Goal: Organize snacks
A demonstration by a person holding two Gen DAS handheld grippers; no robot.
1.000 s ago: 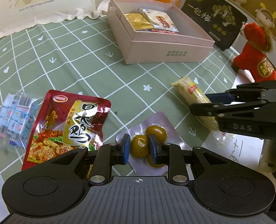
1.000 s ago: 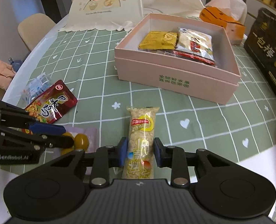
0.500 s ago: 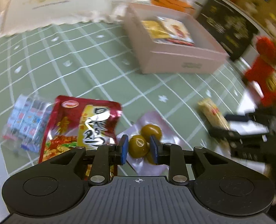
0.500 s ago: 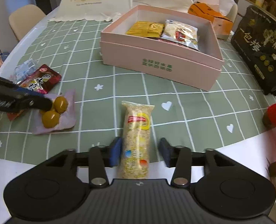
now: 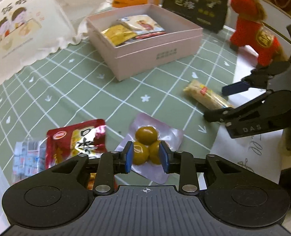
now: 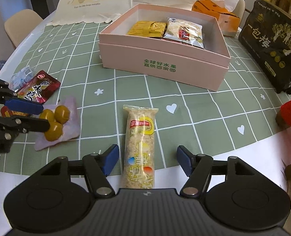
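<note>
Biggest thing in my views is the round surface with the green grid-pattern cloth [image 6: 184, 106], and sitting toward the back of it is the open pink cardboard box [image 6: 165, 66] where the snacks go. It already has a yellow foil packet [image 6: 145, 28] and a pale crinkly packet with a red label [image 6: 184, 32] lying inside.

Out on the cloth, still loose: a red glossy sachet with big lettering [image 5: 78, 139] near the left edge, partly over a little clear bag of blue-and-white candies [image 5: 27, 157]. Then the long clear-wrapped rice cracker bar [image 6: 140, 149], and the lilac vacuum pouch with three olive-green round fruits [image 5: 147, 147].

My right gripper [image 6: 147, 161] is opening, fingers well apart on either side of the bar's near end, not touching it. The bar lies flat on the cloth. My left gripper [image 5: 146, 156] is opening too, with two of the green fruits between the blue pads; I can't tell for sure if the pads press on them.

What worries me: that pouch is slick and lumpy, so pinching the round fruits could squirt it sideways. Both grippers are also near each other, so a sloppy swing toward the box could clip them together.
</note>
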